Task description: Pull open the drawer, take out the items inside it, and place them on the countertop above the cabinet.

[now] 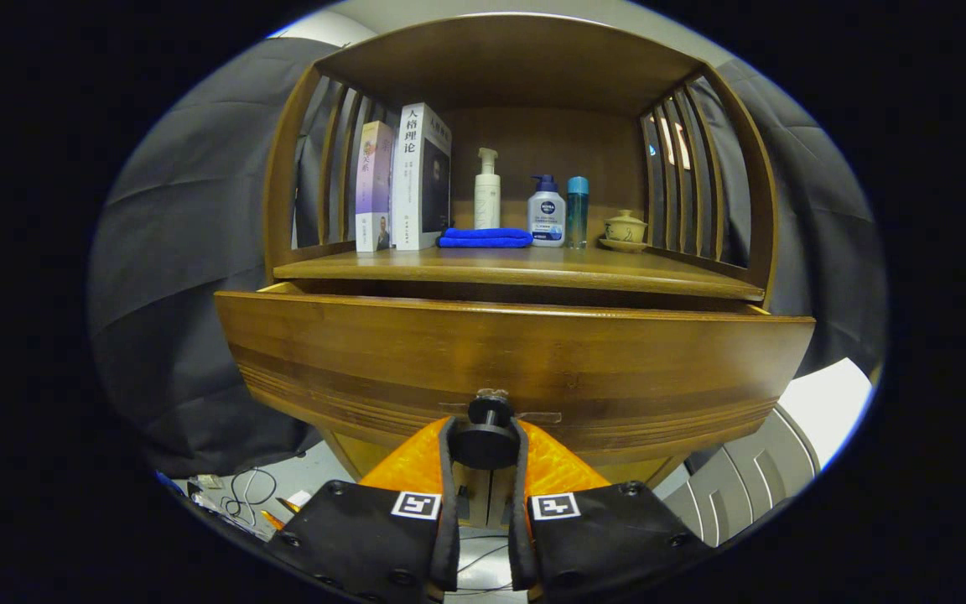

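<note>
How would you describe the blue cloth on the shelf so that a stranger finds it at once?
Start at the wooden cabinet, whose drawer knob the gripper is clamped on, and look up to the countertop. The blue cloth lies there folded flat, between the books and the pump bottles. It is the only soft, lying thing; everything beside it stands upright.

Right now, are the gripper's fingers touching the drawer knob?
Touching. The gripper view shows the gripper with both fingers pressed against the sides of the round knob on the drawer front, with no gap showing on either side.
</note>
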A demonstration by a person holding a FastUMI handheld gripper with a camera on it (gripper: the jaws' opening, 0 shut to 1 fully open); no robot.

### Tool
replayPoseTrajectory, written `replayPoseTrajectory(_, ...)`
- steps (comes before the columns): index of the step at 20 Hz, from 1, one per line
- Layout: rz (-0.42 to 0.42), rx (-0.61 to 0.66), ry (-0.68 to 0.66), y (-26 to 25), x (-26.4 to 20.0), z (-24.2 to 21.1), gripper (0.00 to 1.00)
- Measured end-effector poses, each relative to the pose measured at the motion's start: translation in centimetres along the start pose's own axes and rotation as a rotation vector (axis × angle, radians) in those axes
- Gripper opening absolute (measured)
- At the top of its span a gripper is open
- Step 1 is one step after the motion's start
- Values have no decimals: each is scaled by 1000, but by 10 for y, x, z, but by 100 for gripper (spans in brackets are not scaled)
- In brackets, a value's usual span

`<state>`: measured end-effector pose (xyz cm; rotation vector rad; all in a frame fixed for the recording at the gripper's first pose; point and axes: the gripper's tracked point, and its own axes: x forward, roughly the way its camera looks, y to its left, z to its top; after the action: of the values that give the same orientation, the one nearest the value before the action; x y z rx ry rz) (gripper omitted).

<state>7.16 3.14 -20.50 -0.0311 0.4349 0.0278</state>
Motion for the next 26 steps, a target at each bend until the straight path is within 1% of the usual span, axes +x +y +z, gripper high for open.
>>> replayPoseTrajectory(11, 45, -3, 3, 8, -51, -21, 25)
replayPoseTrajectory(20, 91, -68, -10, 17, -95, -41, 25)
replayPoseTrajectory(26, 128, -68, 7, 24, -116, -51, 25)
